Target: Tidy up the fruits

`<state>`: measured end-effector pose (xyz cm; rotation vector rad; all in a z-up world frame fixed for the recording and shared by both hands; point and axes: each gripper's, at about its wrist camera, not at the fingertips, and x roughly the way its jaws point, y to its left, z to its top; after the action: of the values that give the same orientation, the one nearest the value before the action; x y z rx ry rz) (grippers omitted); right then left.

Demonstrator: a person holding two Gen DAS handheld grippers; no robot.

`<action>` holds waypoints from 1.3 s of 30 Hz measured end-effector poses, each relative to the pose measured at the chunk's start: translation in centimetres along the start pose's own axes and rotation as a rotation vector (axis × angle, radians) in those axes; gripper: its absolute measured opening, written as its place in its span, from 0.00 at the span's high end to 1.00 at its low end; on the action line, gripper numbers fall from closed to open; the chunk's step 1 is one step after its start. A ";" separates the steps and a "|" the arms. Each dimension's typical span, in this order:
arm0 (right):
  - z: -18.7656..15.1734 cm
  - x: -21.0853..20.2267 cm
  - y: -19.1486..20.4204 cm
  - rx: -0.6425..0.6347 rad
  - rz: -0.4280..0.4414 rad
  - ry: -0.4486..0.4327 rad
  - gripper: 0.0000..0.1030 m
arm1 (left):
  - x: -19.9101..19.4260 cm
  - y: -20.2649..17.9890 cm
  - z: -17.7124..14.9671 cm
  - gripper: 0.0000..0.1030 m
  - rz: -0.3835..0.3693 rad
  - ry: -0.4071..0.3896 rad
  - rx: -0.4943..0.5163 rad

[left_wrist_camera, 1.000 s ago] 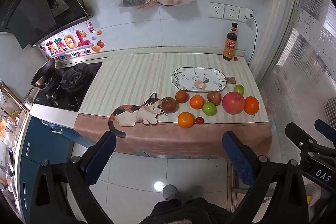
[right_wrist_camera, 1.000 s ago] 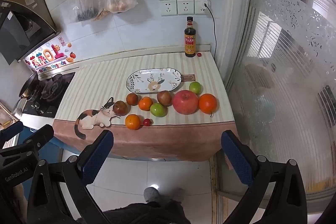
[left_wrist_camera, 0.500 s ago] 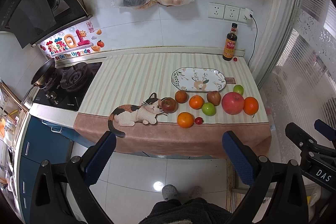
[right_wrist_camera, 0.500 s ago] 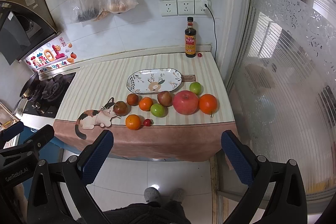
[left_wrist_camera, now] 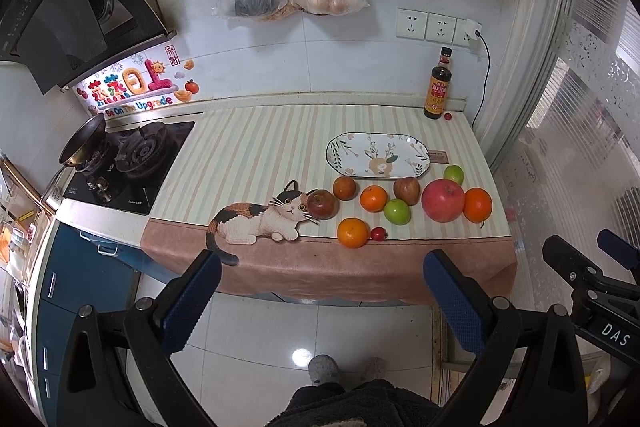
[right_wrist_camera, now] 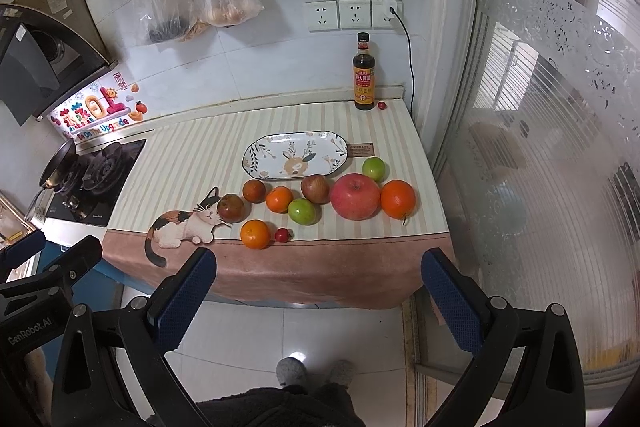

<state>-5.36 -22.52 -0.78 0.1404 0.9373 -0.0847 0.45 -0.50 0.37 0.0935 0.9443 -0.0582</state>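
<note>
Left gripper [left_wrist_camera: 322, 291]: jaws spread wide, holding nothing, hanging over the floor short of the counter's front edge.
Right gripper [right_wrist_camera: 318, 287]: also wide and empty, at about the same stand-off from the front edge.
Front-edge fruit: an orange [right_wrist_camera: 255, 233] and a cherry tomato [right_wrist_camera: 282, 235] touching it, both just behind the pink border of the cloth [right_wrist_camera: 304, 267], ahead of both claws and a little left of centre for the right one.
Middle row: from the left, a dark apple [left_wrist_camera: 321, 204] on the printed cat's nose, a brown fruit [left_wrist_camera: 344, 187], a second orange [left_wrist_camera: 373, 198], a green apple [left_wrist_camera: 397, 211], a russet apple [left_wrist_camera: 407, 190], the big red apple [left_wrist_camera: 443, 200] and a third orange [left_wrist_camera: 477, 204] toward the counter's right edge.
Behind the row: a small lime-green fruit [right_wrist_camera: 373, 168], then the oval plate [right_wrist_camera: 260, 157], bare, long axis running left to right along the counter.
Back right corner: a sauce bottle [right_wrist_camera: 364, 79] with a stray tomato [right_wrist_camera: 382, 105] beside it.
Relation that matters: the plate lies beyond the fruit, so any pick travels forward and away; the right gripper looks nearer the right-edge fruit, the left nearer the cat end.
View difference: only the left view takes in the stove's [left_wrist_camera: 132, 159] full width; only the right shows the frosted window [right_wrist_camera: 540, 147] broadly.
</note>
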 end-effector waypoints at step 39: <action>-0.8 -0.8 -0.3 0.000 0.011 -0.014 0.00 | -1.0 0.1 -0.1 0.00 -0.022 -0.012 -0.017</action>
<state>-6.47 -22.72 -0.61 0.1452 0.9223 -0.0756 -0.22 -0.41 1.09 0.0667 0.9336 -0.0704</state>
